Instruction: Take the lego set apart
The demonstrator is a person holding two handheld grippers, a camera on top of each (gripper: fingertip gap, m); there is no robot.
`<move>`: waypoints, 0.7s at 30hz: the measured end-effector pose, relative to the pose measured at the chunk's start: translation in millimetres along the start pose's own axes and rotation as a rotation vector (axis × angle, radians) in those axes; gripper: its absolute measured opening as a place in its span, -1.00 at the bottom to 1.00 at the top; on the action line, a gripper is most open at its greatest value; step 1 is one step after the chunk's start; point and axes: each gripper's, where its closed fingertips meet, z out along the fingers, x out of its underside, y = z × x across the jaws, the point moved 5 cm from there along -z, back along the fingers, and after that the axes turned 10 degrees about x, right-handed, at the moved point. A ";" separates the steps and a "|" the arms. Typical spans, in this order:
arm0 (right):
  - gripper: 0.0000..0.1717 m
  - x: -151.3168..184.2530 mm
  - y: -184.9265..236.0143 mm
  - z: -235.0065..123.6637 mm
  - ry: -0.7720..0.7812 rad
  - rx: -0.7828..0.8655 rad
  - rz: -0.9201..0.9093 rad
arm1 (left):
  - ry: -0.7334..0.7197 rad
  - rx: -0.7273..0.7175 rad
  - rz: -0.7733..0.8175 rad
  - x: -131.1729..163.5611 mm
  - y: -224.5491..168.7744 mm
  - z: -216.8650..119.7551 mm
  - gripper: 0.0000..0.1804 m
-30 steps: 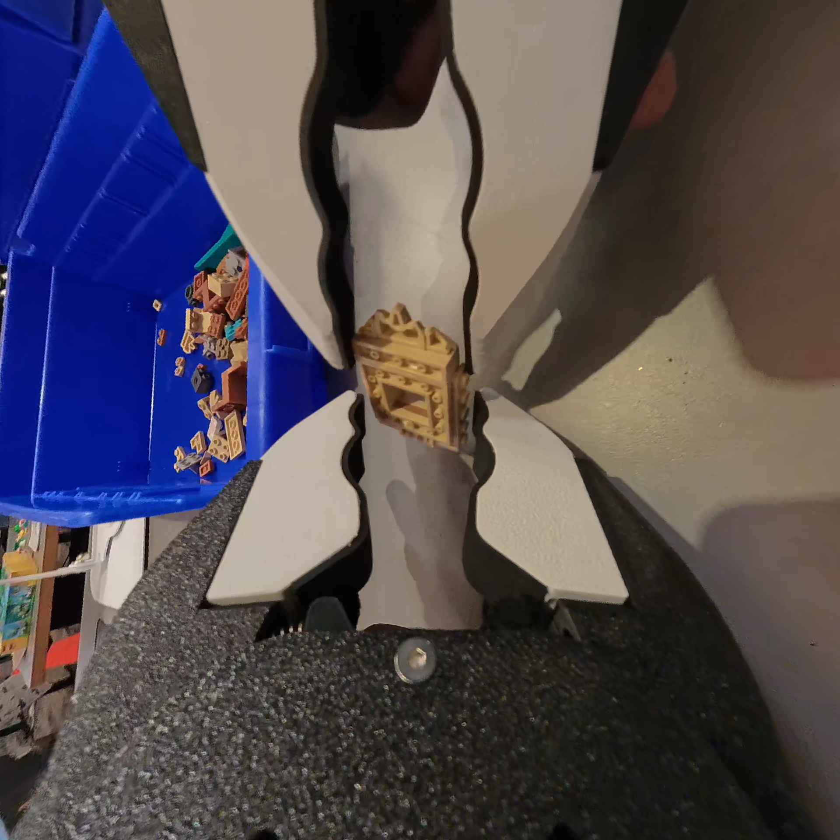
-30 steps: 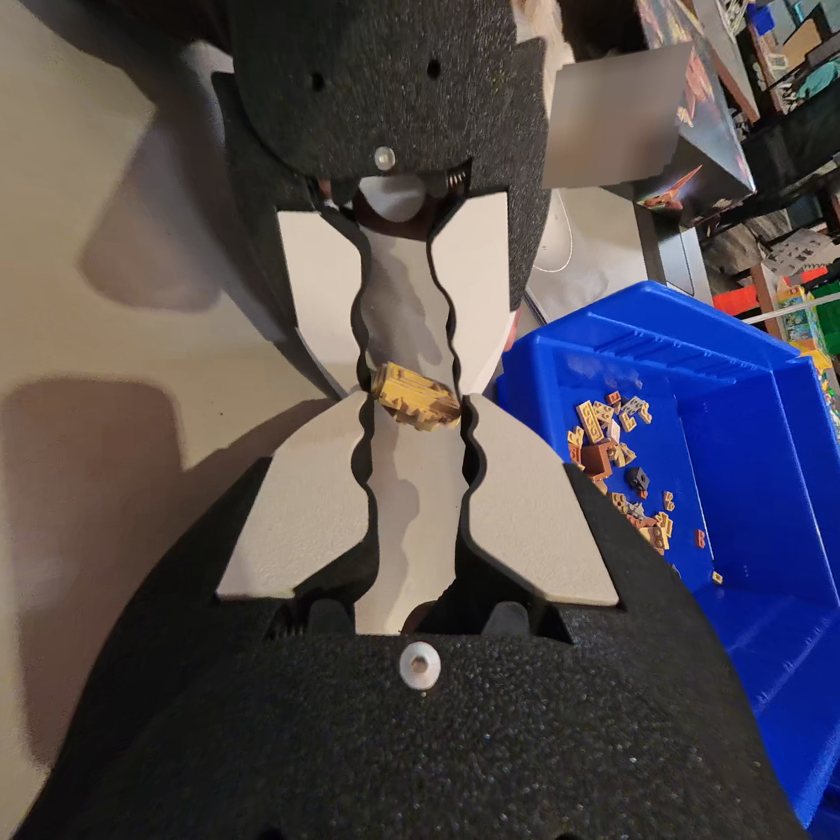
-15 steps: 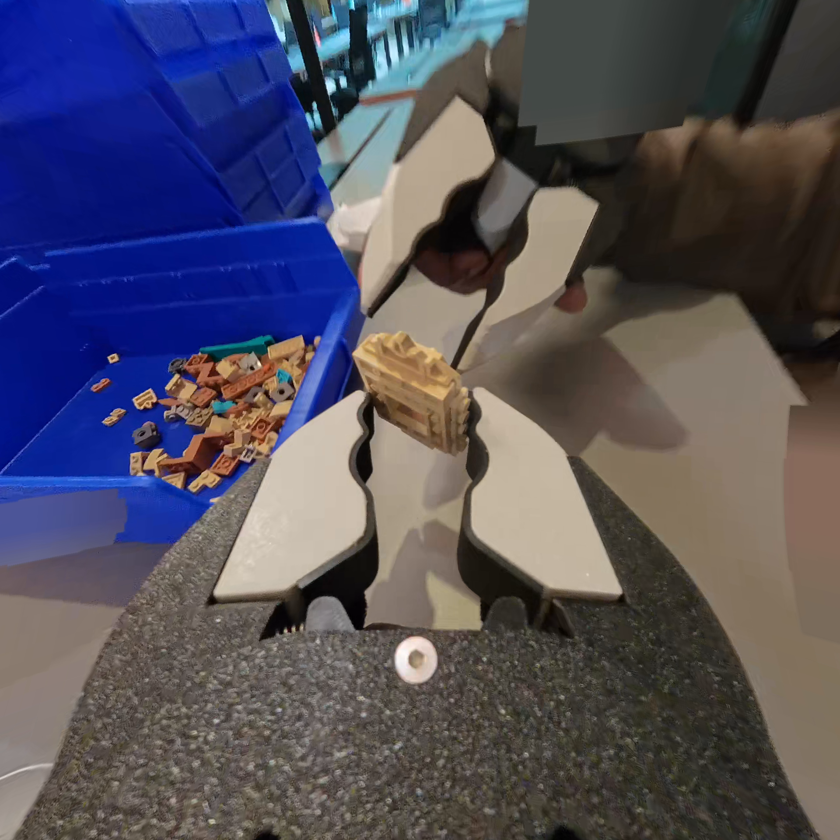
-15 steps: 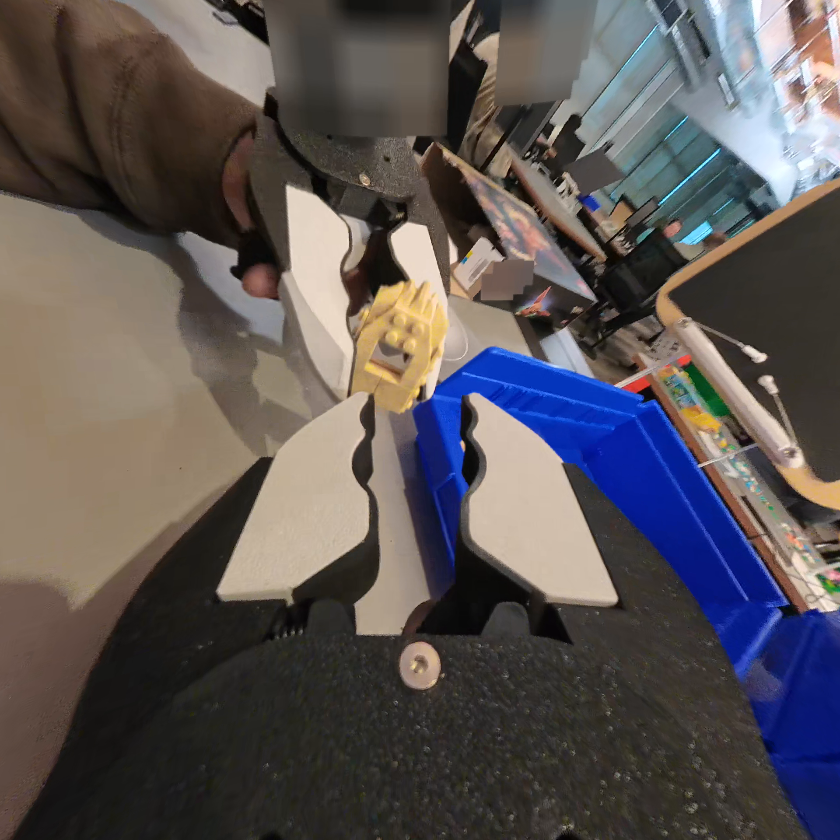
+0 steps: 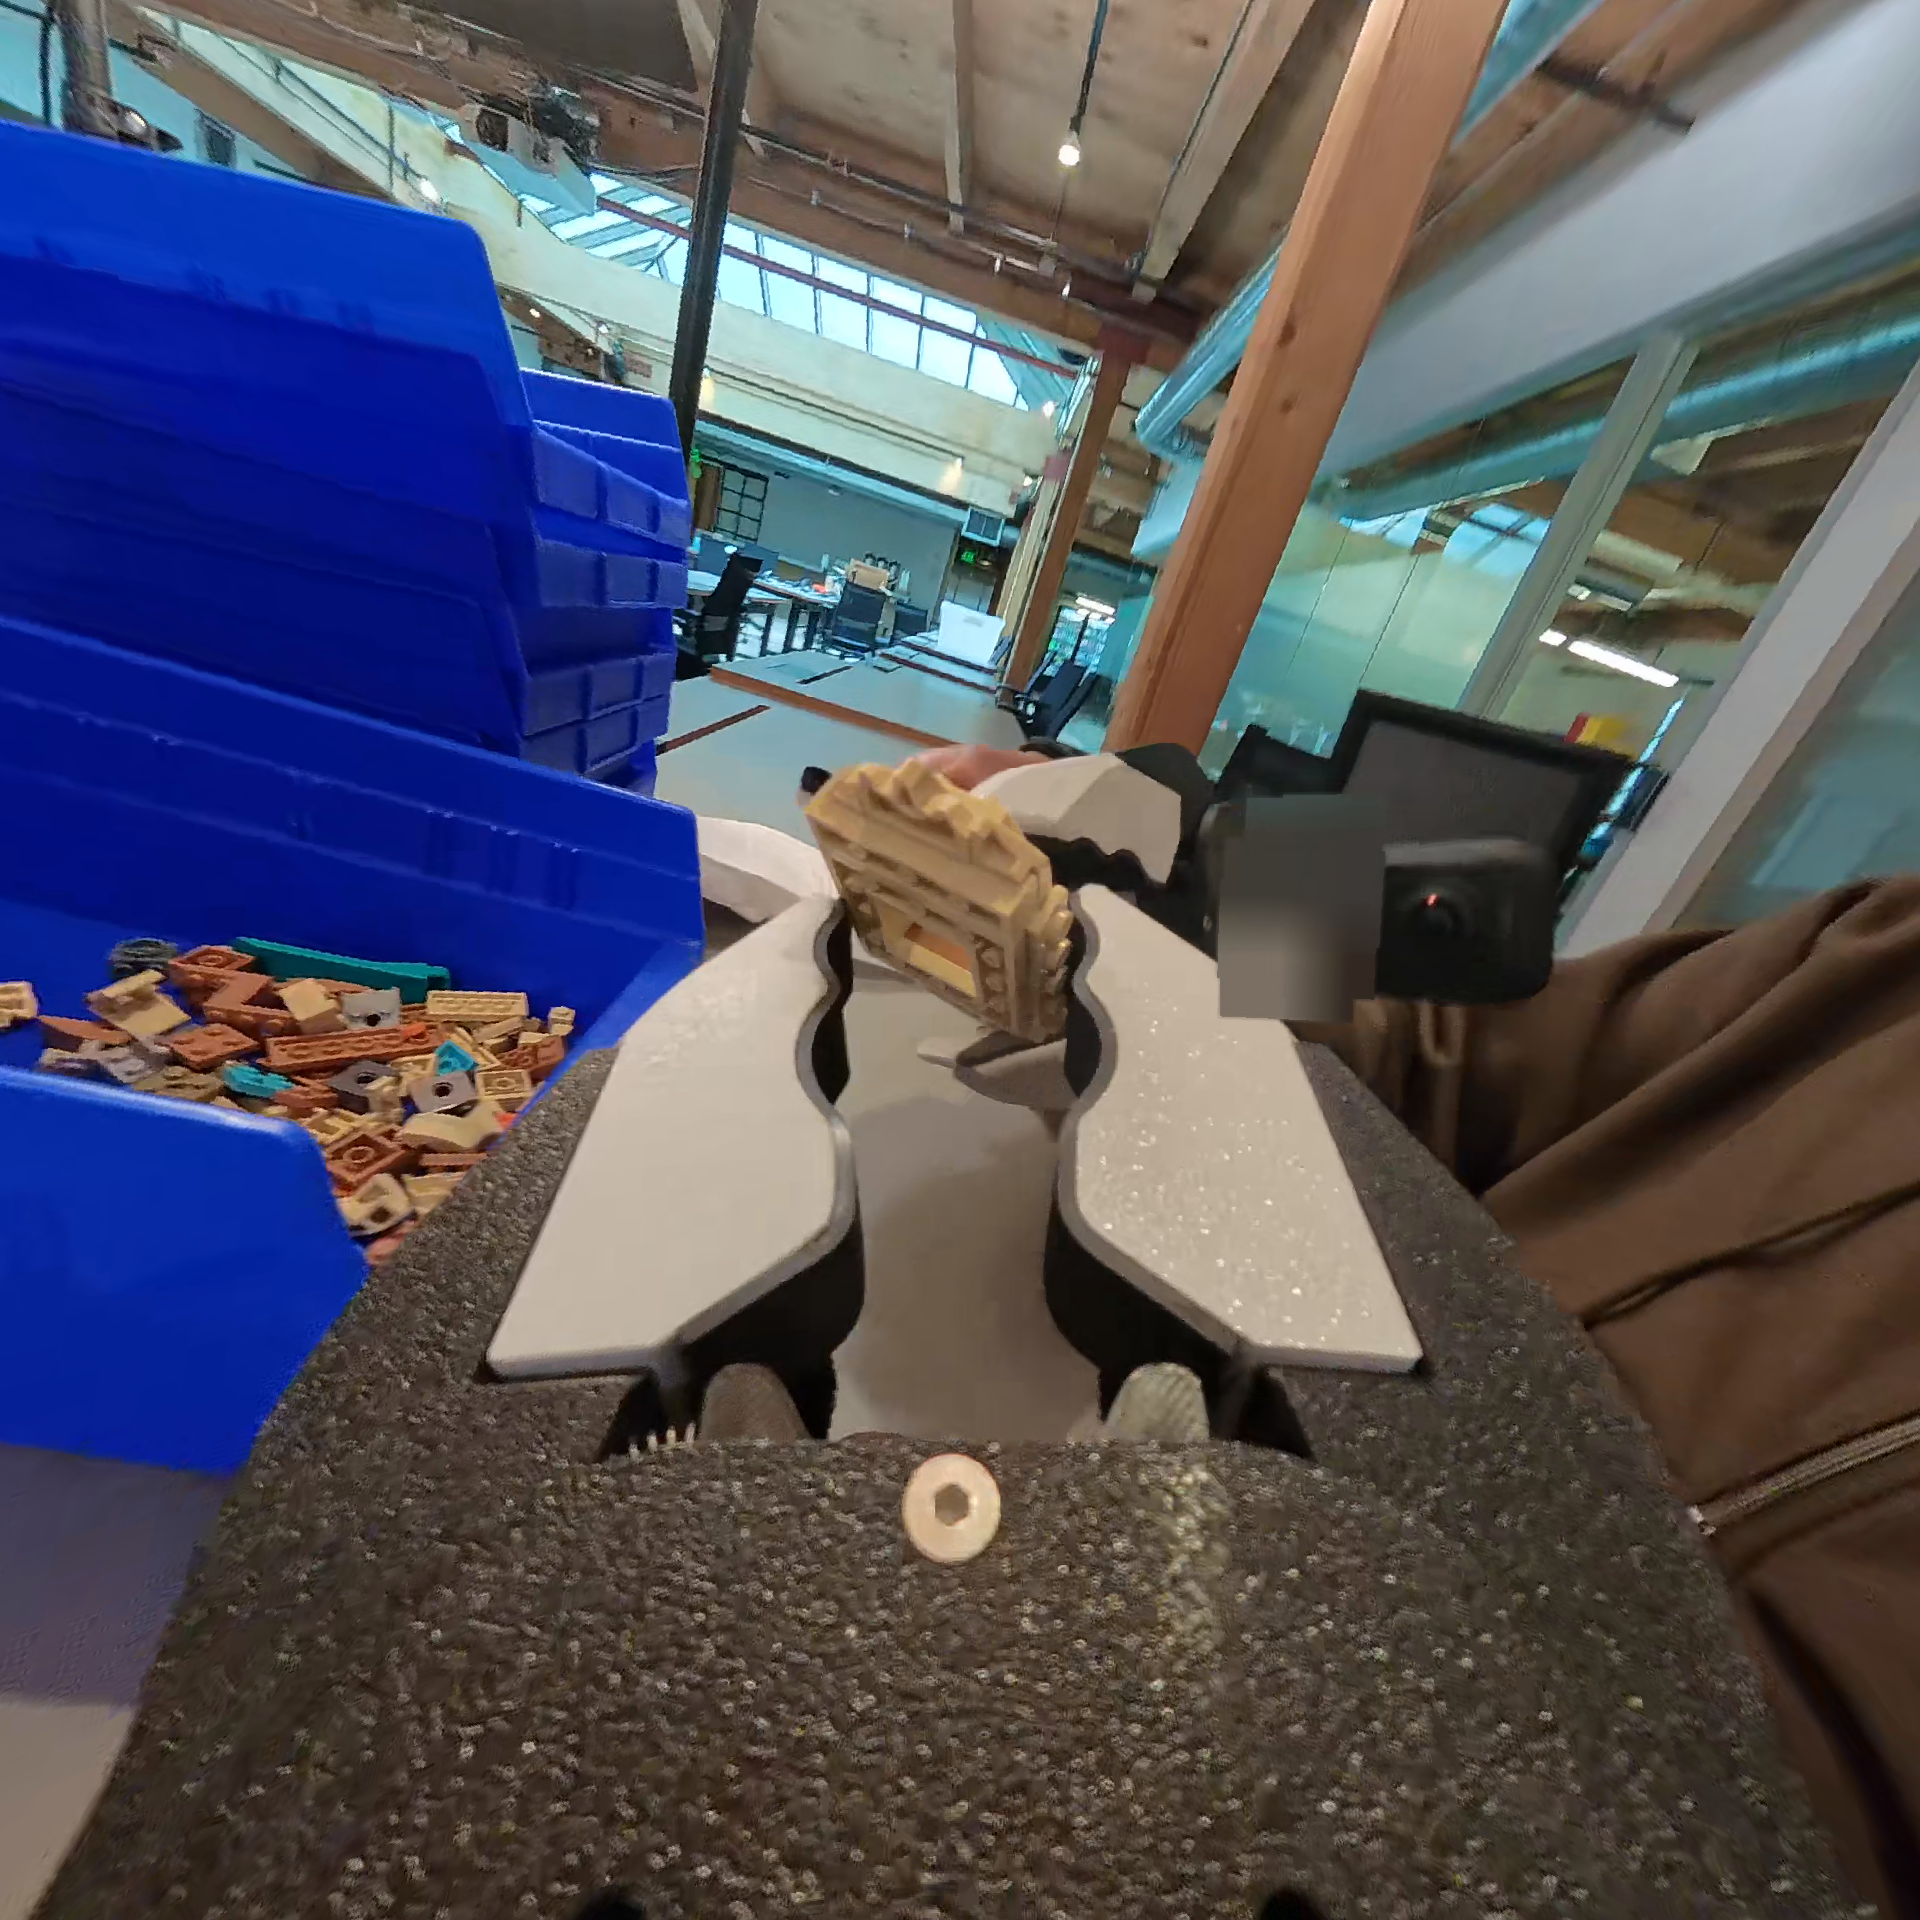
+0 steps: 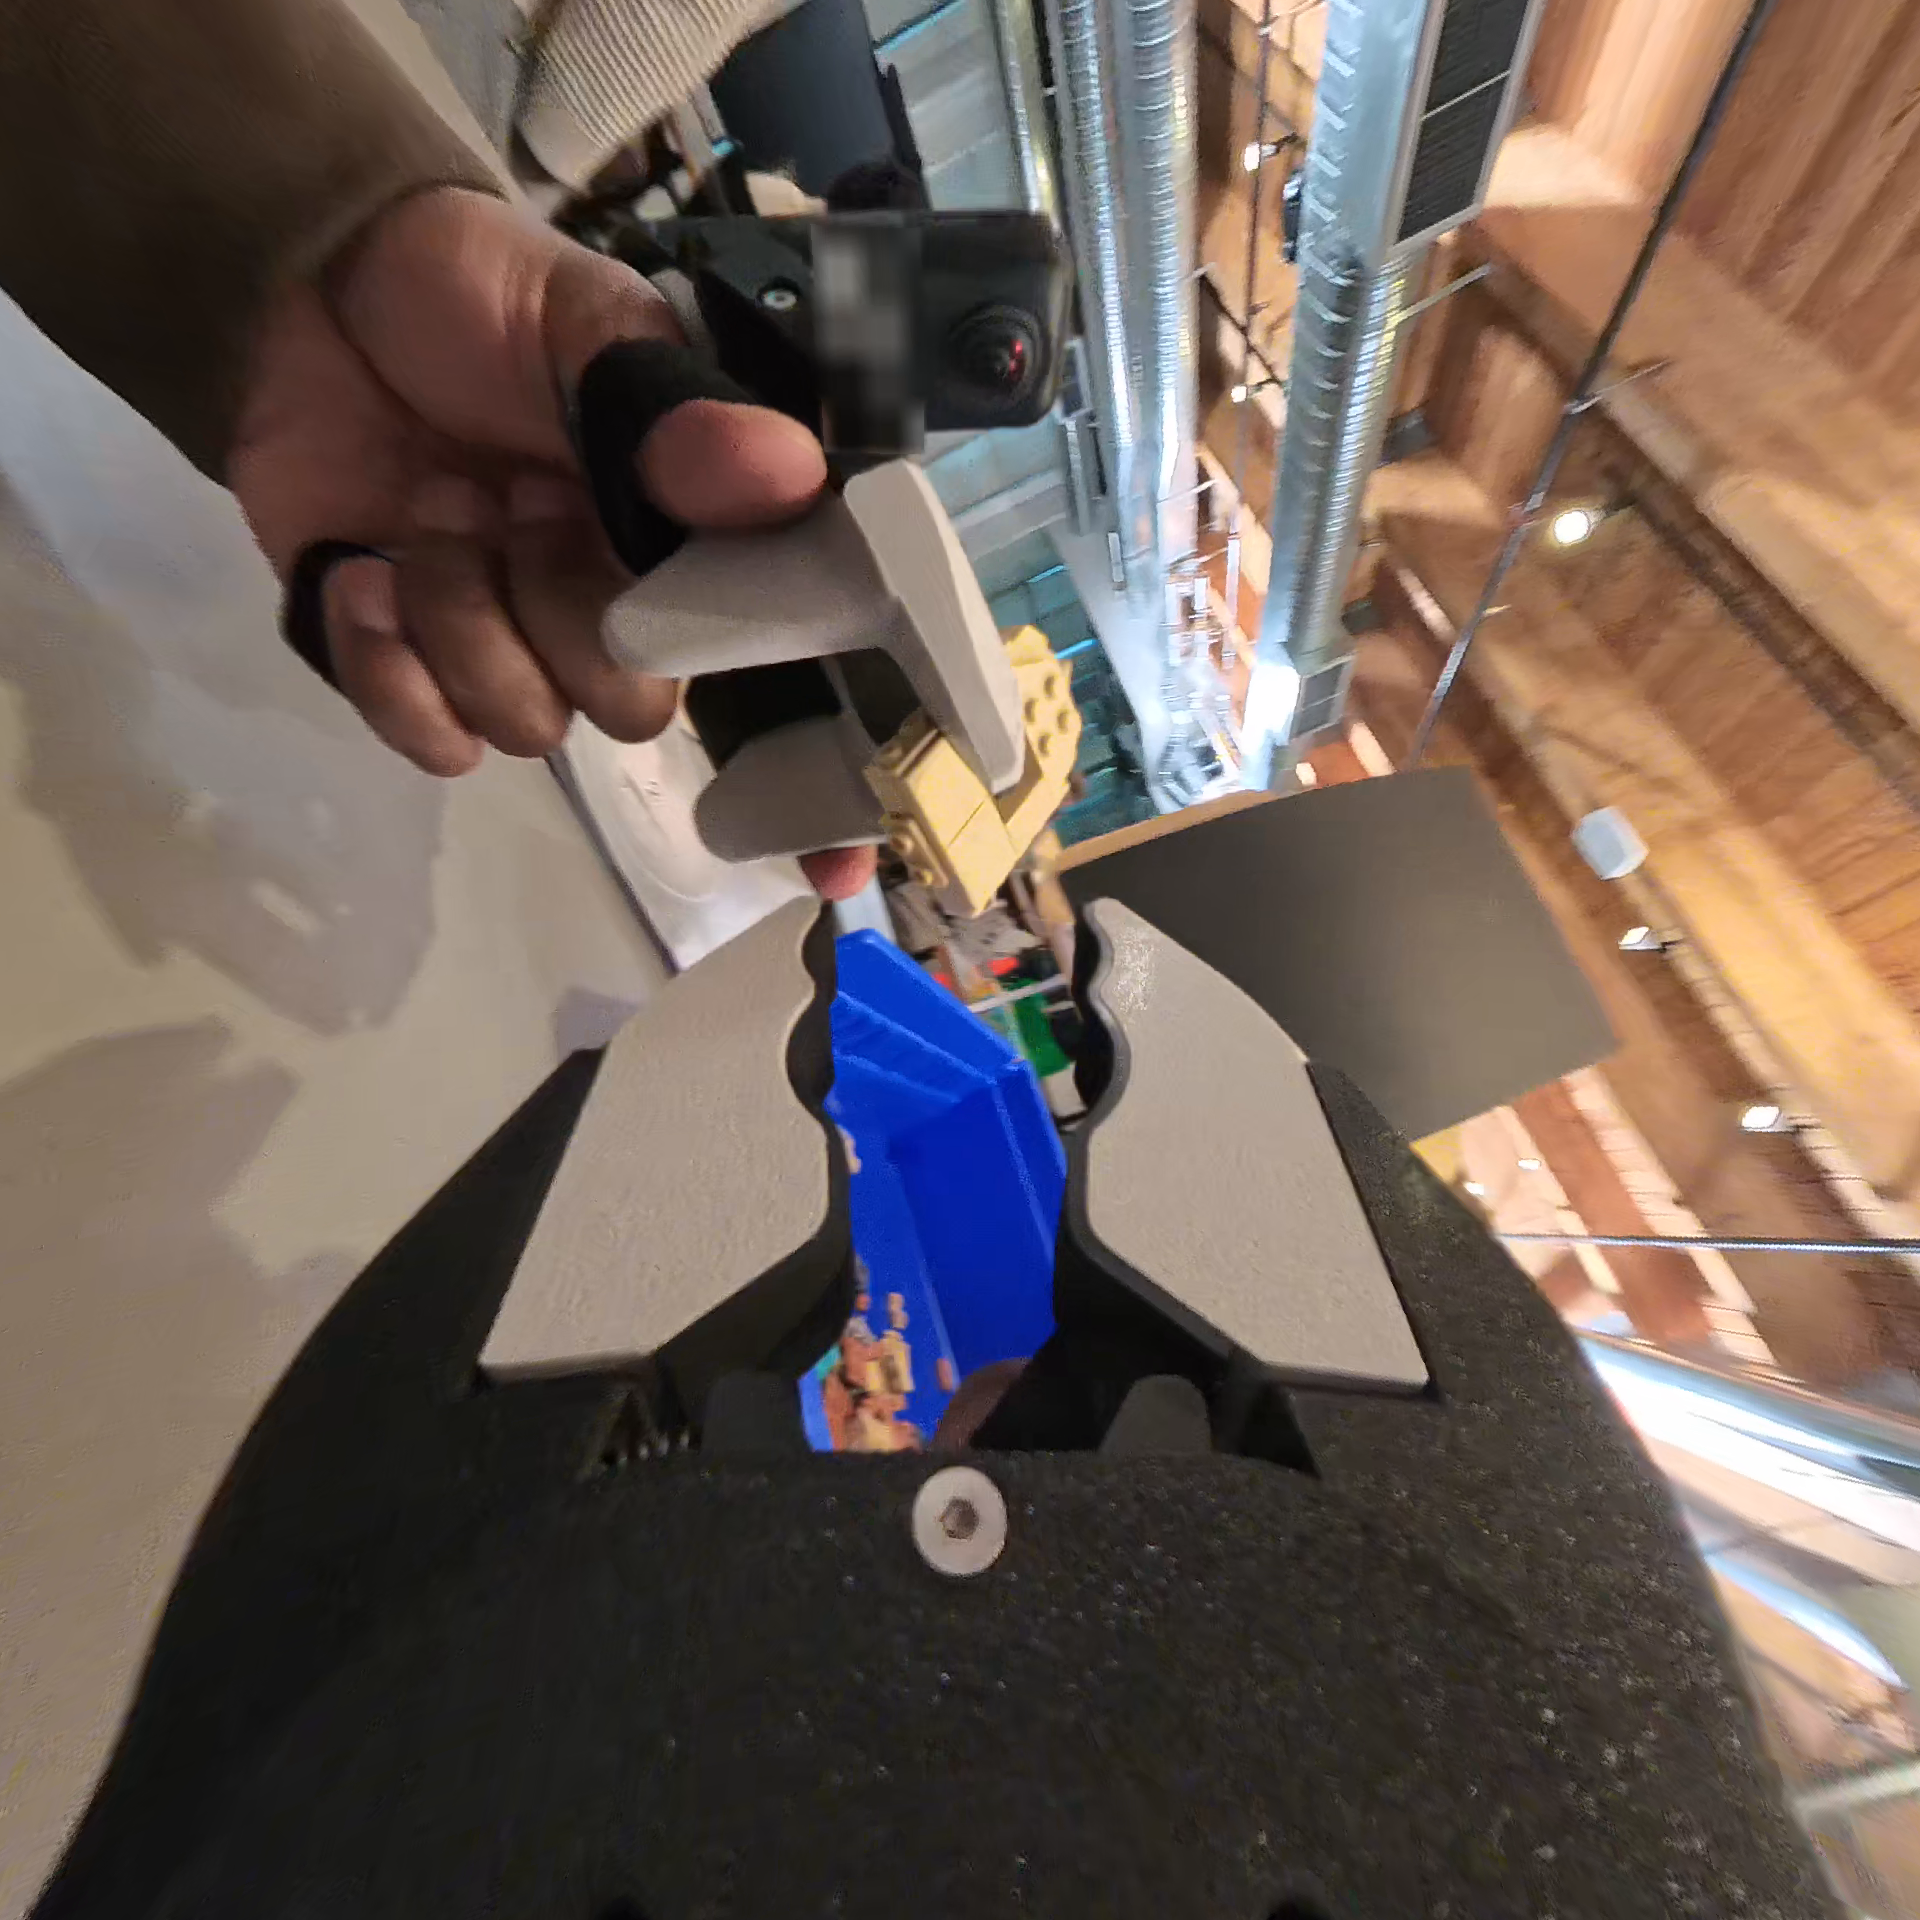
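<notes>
- Your left gripper [image 5: 951, 935] clamps a tan brick assembly [image 5: 940, 904], a flat framed piece with a square opening in the middle
- Both of its grey fingertips [image 5: 800, 940] press on the assembly's side edges; the piece sits tilted, jagged top edge leaning far and left
- The right wrist view confirms it: the left gripper [image 6: 914, 758] has the tan brick assembly [image 6: 966, 821] pinched between its two grey fingers, the bricks sticking out past the tips
- Your right gripper [image 6: 951, 935] has its fingers moderately apart with nothing between them; only the blue bin [image 6: 935, 1122] and background show through the gap
- The assembly hangs just beyond the right fingertips [image 6: 1117, 935], close but not touching
- Your left hand [image 6: 447, 488] wraps the left gripper's handle, with black loops over two fingers and a brown sleeve [image 6: 177, 187] above it
- A small black camera [image 6: 977, 343] sits on the left gripper; the one on the right gripper [image 5: 1455, 925] shows in the left wrist view
- Blue bin [image 5: 416, 873] sits left of the left gripper, holding a pile of loose bricks [image 5: 301, 1060] in brown, tan, grey and teal
- More blue bins [image 5: 312, 468] are stacked behind it on the far left
- Grey tabletop [image 6: 156, 1039] lies under both grippers
- A wooden post [image 5: 1278, 395] stands in the far background
</notes>
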 end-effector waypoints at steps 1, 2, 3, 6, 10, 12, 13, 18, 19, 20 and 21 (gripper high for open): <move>-0.50 -0.9 -0.4 0.5 -0.004 0.029 -0.033 | -0.009 0.013 -0.026 0.8 -0.3 1.2 -0.57; -0.50 -2.4 -0.9 0.7 -0.010 0.059 -0.061 | -0.014 0.025 -0.048 2.0 -0.4 2.7 -0.57; -0.50 -4.3 -1.4 1.0 -0.019 0.086 -0.086 | -0.019 0.031 -0.069 3.3 -0.2 4.1 -0.57; -0.54 -8.1 0.7 2.7 -0.026 0.136 -0.162 | -0.034 0.043 -0.116 6.5 0.3 7.6 -0.57; -0.84 -7.7 6.3 4.8 -0.014 0.147 -0.206 | -0.071 0.055 -0.164 5.2 0.5 9.1 -0.57; -0.86 -6.7 5.8 4.9 -0.011 0.152 -0.188 | -0.077 0.049 -0.171 4.0 1.5 8.5 -0.57; -0.86 -6.2 5.1 4.9 -0.010 0.146 -0.166 | -0.075 0.042 -0.168 4.1 2.1 8.4 -0.56; -0.87 -6.0 -0.3 2.2 -0.024 0.147 -0.108 | -0.079 0.020 -0.154 1.7 3.6 8.3 -0.49; -0.88 -5.9 -1.3 1.8 -0.025 0.150 -0.106 | -0.081 0.013 -0.151 0.8 4.1 7.4 -0.48; -0.88 -5.7 -2.5 1.4 -0.026 0.157 -0.107 | -0.084 0.011 -0.151 -0.3 4.2 6.5 -0.48; -0.88 -5.5 -4.0 0.9 -0.027 0.165 -0.109 | -0.091 0.008 -0.151 -1.6 4.3 5.4 -0.48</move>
